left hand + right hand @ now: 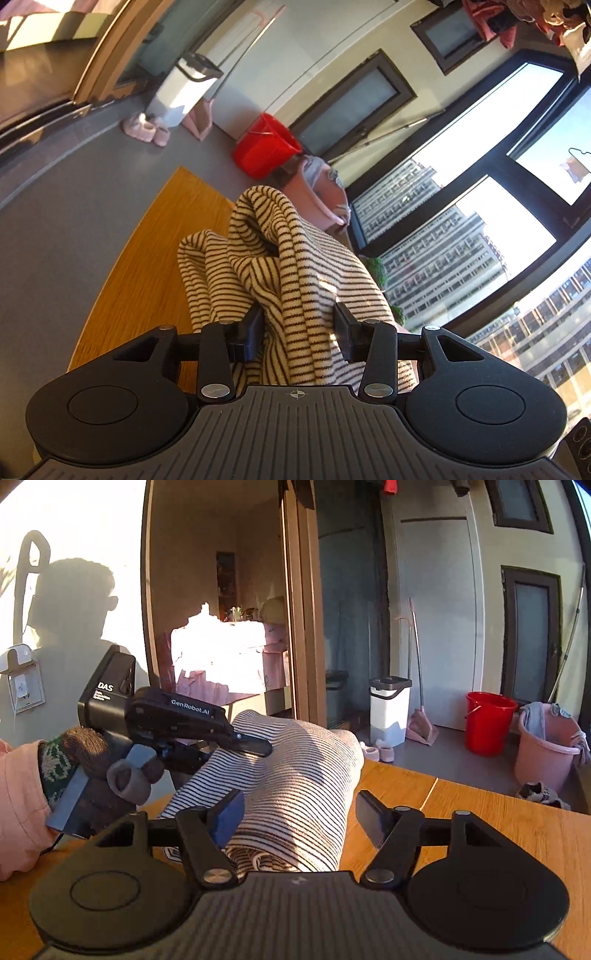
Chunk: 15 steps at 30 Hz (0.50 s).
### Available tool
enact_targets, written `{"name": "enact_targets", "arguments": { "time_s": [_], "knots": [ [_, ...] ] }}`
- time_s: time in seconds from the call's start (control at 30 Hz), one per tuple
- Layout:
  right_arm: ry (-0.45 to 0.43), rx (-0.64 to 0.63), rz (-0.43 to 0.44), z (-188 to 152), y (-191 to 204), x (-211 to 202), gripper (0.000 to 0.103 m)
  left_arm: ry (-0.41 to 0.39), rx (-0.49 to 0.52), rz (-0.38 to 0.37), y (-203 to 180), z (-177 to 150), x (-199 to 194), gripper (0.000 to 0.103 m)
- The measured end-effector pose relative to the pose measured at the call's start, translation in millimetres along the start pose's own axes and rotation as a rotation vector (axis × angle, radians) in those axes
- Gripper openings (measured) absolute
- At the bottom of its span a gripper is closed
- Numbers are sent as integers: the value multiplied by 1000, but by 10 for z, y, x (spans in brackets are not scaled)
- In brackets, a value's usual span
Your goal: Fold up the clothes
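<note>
On the bench: striped top (pixel 295 775) is lying bundled.
Left gripper (pixel 299 328): jaws are pinching a fold, for lifting.
Right gripper (pixel 299 819): jaws are straddling the bundle, released.

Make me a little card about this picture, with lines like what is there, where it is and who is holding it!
cloth: striped, bunched up on the table
table: wooden
left gripper: closed on the cloth
right gripper: open, cloth between its fingers, one finger clear of it
left hand: gloved, holds the left gripper
on the floor: red bucket, pink tub, white bin
folded: not neatly yet
</note>
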State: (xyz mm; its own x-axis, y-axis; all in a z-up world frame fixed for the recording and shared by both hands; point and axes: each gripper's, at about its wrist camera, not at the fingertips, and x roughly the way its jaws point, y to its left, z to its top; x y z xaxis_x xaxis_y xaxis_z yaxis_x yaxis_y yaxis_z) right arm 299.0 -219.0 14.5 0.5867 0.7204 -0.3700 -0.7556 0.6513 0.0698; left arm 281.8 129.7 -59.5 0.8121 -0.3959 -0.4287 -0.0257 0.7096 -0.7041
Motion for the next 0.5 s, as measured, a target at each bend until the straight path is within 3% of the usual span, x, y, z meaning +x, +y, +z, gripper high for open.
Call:
{"name": "enact_targets", "arguments": {
  "time_s": [0.1, 0.2, 0.27, 0.37, 0.4, 0.5],
  "knots": [
    [41, 26, 64, 174, 77, 297, 62, -1, 3, -7, 20, 12, -10, 47],
    [145, 41, 57, 133, 143, 710, 62, -3, 3, -6, 44, 47, -54, 51],
    [182, 6, 25, 50, 184, 899, 64, -33, 54, 35, -9, 81, -155, 53],
    [194, -38, -4, 20, 235, 1000, 64, -122, 177, 71, -203, 186, -405, 68],
    [201, -42, -9, 26, 250, 1001, 64, -142, 195, 44, -285, 227, -457, 77],
    [204, -72, -34, 27, 316, 1011, 65, -161, 233, -40, -652, 236, -454, 93]
  ]
}}
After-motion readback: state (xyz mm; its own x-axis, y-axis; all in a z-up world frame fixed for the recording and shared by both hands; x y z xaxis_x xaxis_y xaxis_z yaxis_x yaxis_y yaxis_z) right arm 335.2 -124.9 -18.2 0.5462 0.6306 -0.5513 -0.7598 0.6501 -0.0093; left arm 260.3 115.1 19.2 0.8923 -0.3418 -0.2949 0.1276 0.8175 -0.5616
